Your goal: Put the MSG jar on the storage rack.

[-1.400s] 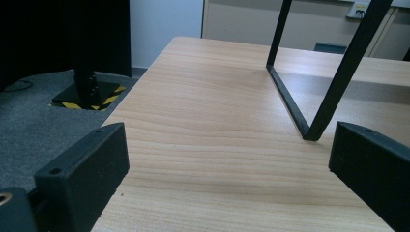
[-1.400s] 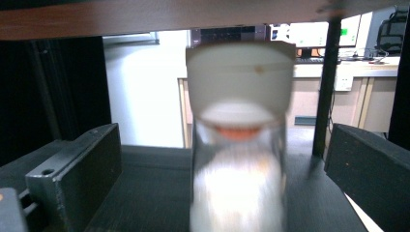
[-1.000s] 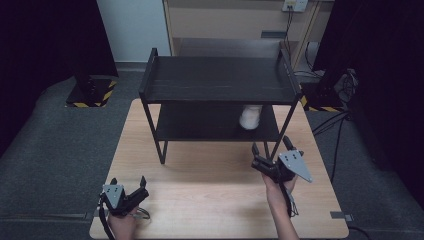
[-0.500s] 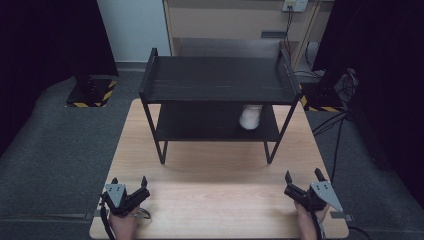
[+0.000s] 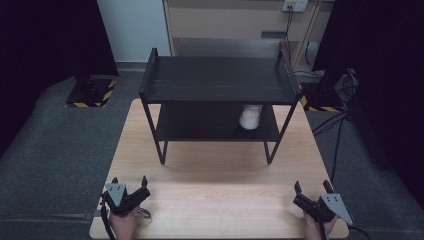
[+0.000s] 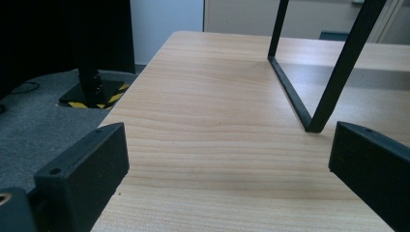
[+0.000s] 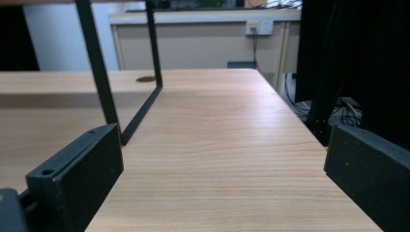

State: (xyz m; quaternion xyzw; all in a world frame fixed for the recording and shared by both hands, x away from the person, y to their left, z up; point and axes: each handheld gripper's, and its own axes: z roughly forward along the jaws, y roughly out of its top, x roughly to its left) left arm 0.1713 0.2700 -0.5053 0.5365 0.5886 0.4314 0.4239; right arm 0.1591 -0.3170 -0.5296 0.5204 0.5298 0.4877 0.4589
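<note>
Pulled back from the black shelf (image 5: 217, 97), our right gripper (image 5: 314, 189) now rests at the table's (image 5: 220, 200) near corner, jaws spread and empty; our left gripper (image 5: 131, 183) waits likewise. Under the top shelf sits a white object (image 5: 250, 116), seemingly light; we'd pinch its sides gently.

A black two-tier shelf rack (image 5: 218, 80) stands upright on the far half of the light wooden counter (image 5: 220, 200), its thin legs planted on the wood and its top tier bare. On the lower tier, toward the right end, sits a small white object (image 5: 250, 116), partly hidden under the top tier so its exact shape cannot be told. In the left gripper view one near leg (image 6: 338, 72) and its low side bar meet the counter (image 6: 203, 121).
</note>
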